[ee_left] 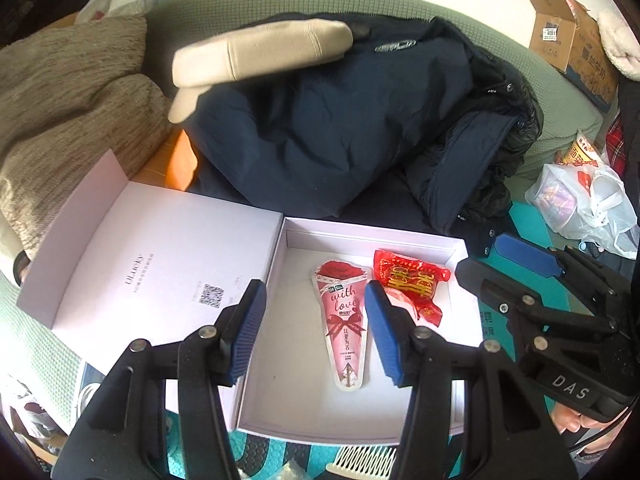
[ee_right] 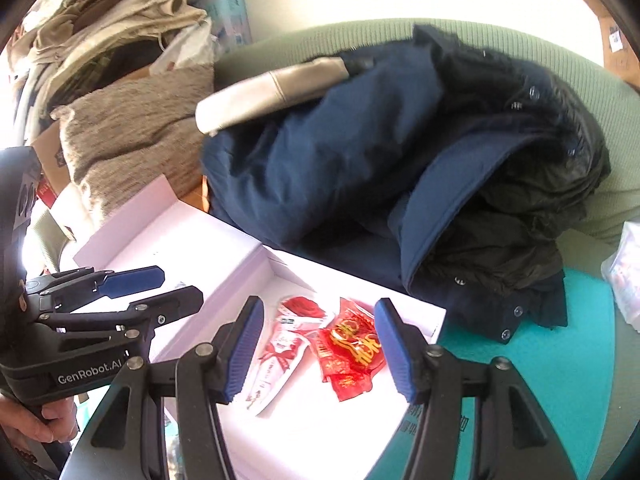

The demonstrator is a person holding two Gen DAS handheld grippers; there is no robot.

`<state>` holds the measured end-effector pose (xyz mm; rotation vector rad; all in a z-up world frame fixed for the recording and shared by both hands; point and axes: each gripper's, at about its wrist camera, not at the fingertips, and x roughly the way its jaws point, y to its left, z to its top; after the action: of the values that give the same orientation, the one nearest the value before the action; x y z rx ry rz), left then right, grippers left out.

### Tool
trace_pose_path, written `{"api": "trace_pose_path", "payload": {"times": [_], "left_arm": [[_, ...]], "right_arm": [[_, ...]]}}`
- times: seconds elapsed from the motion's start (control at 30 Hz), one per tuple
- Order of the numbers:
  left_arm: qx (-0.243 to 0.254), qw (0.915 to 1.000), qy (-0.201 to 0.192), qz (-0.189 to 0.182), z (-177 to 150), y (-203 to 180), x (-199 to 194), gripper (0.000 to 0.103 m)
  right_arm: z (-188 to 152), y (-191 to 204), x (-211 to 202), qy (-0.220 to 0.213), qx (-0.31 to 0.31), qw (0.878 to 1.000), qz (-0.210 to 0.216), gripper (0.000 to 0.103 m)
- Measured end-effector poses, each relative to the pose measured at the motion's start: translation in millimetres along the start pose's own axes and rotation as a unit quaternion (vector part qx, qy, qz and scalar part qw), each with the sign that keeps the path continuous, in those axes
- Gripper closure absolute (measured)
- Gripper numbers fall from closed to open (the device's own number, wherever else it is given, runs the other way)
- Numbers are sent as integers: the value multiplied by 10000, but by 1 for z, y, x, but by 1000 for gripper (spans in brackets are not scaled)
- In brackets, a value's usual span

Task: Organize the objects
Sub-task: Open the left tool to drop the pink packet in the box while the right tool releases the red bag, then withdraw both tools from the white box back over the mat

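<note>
An open white box (ee_left: 280, 360) lies on a teal mat, its lid (ee_left: 160, 248) folded out to the left. Inside lie a pink cone-shaped "with love" packet (ee_left: 346, 320) and a red and gold candy packet (ee_left: 412, 280). My left gripper (ee_left: 316, 332) is open and empty, above the box with the pink packet between its fingers' line of sight. My right gripper (ee_right: 320, 348) is open and empty, above the pink packet (ee_right: 280, 354) and the red packet (ee_right: 352, 352). The right gripper also shows in the left wrist view (ee_left: 516, 264), at the box's right edge. The left gripper shows in the right wrist view (ee_right: 160, 288).
A navy jacket (ee_left: 360, 128) with a beige cap (ee_left: 256, 56) on it lies on a green sofa behind the box. A beige blanket (ee_left: 68, 112) is at the left, a white plastic bag (ee_left: 584, 204) and a cardboard box (ee_left: 568, 36) at the right. A white comb (ee_left: 364, 458) lies by the box's near edge.
</note>
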<state>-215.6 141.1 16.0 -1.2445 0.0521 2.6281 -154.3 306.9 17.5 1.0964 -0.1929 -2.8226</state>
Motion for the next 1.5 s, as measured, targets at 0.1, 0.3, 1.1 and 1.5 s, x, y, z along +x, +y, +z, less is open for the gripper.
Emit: {"api": "trace_pose_path", "payload": {"times": [0.1,0.3,1.1,1.5], "left_arm": [[22,9999,-151,16,-1,1,-22,54],[9,9995,-318,37,-12,1,-63,54],[-92,9974,-692,167,-101,4,-182,39],[-288,9983,-473,197,-147,18,-189,37]], "right_arm": [[-1,8,-17,-114,-63,9999,-1,45],[-7,25,-51,-304,-165,9994,5,45],[-63,71,-155,-618,-420,9971,111,40],[-94,93,-156,-428,-510,9970,385,39]]}}
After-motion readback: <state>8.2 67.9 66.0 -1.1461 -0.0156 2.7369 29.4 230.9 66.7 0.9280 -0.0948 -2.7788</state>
